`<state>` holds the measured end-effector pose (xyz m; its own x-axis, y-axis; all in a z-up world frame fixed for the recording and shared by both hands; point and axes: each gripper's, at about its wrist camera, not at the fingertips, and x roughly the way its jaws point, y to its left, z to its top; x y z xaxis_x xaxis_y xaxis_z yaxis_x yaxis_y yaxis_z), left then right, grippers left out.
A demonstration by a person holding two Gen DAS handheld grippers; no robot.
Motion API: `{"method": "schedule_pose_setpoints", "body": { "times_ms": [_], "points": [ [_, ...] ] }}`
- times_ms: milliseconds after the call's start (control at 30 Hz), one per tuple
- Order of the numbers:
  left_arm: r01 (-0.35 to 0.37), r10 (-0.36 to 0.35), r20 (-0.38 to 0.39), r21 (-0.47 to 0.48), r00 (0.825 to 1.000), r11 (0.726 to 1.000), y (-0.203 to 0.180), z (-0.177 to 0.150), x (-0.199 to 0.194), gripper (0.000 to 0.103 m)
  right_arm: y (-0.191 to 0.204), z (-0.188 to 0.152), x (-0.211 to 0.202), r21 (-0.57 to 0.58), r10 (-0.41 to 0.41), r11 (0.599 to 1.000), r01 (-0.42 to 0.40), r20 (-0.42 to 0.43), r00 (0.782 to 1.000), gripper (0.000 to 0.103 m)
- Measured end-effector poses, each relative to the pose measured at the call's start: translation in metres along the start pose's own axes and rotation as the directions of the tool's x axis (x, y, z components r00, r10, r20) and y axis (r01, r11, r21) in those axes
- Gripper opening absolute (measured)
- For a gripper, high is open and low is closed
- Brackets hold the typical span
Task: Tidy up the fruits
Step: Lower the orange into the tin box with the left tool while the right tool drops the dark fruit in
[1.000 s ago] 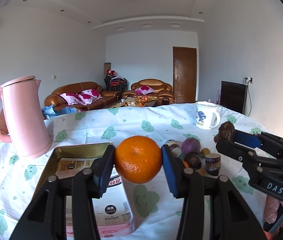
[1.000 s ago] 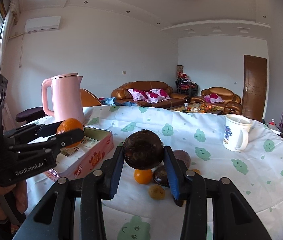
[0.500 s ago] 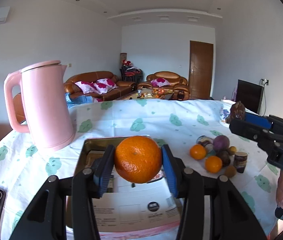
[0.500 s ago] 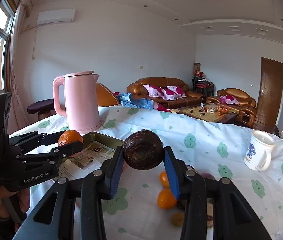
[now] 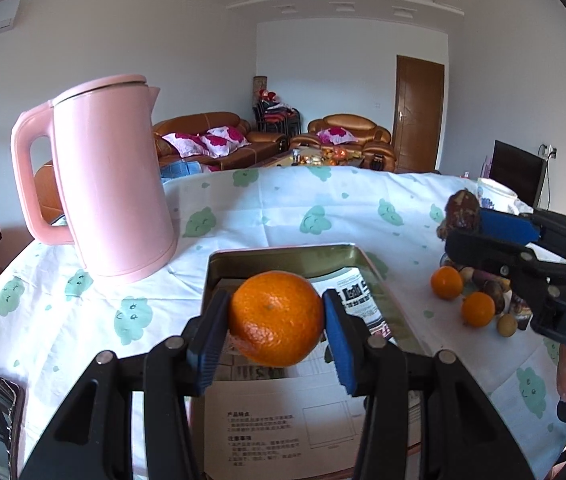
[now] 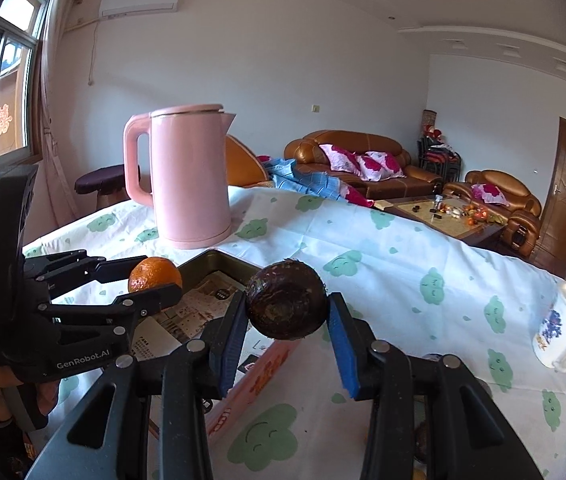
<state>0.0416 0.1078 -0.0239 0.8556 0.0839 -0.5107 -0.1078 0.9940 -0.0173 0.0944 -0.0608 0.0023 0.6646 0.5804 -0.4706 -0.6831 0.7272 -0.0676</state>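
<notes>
Clamped in my left claw (image 5: 276,330) is an orange (image 5: 276,318), pads pressing both its sides, held above the open tin box (image 5: 283,254) lined with printed paper. My right claw (image 6: 287,326) grips a dark brown round fruit (image 6: 286,306) just beside that box's near edge. Loose oranges and dark fruits (image 5: 473,298) lie on the counter (image 5: 283,216) right of the box; a pink kettle (image 5: 109,176) stands behind.

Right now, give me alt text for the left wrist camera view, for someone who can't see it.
The left gripper holds an orange above an open paper-lined tin box on a table with a cloud-print cloth. A pink kettle stands at left; at right, the right gripper holds a dark brown fruit above a small pile of loose fruit.
</notes>
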Motion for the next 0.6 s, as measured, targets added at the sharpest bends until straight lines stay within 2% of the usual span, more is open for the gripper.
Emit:
{"method": "schedule_pose_setpoints", "body": {
  "times_ms": [600],
  "points": [
    [-0.017, 0.020, -0.085, 0.032, 0.996, 0.999, 0.014, 0.001, 0.030, 0.048, 0.023, -0.004, 0.061, -0.057, 0.039, 0.997, -0.046, -0.109, 0.993, 0.042]
  ]
}}
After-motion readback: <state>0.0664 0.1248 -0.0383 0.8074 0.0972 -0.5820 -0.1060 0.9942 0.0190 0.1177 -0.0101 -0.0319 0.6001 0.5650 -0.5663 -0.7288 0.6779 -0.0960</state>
